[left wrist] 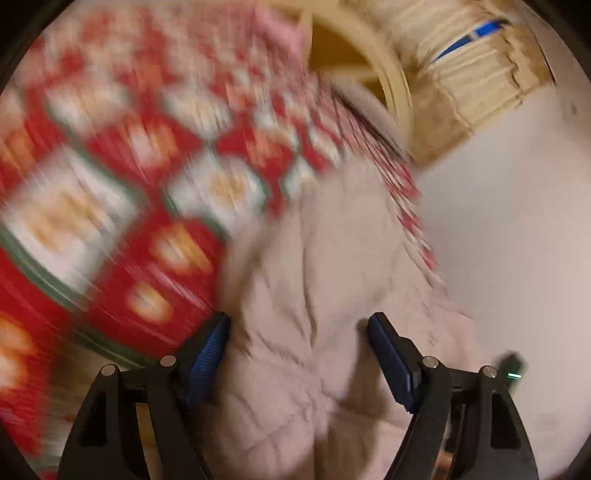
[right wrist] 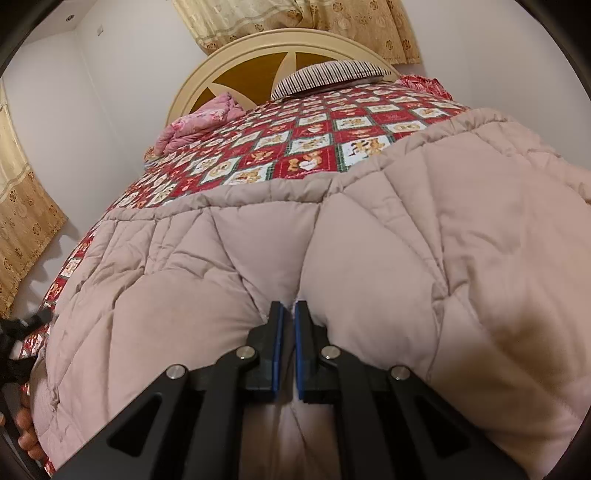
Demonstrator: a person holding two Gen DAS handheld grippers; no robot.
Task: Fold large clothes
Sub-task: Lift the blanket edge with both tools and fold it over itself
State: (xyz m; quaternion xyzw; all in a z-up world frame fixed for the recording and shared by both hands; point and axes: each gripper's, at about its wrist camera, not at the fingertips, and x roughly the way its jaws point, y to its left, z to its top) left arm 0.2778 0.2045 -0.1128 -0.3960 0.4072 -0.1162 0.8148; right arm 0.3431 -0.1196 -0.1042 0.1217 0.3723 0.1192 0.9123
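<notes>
Fold in progress, I judge: right tongs (right wrist: 289, 308) pinch the quilted pink coat (right wrist: 369, 236) lying across the bed (right wrist: 295, 147); left tongs (left wrist: 297, 325) spread wide above it. Next I need a left-side grip

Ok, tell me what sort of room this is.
Most likely a home bedroom. A bed with a curved headboard carries a red patchwork bedspread and a striped pillow, and curtains hang behind. The right gripper pinches a beige quilted coat laid on it.
</notes>
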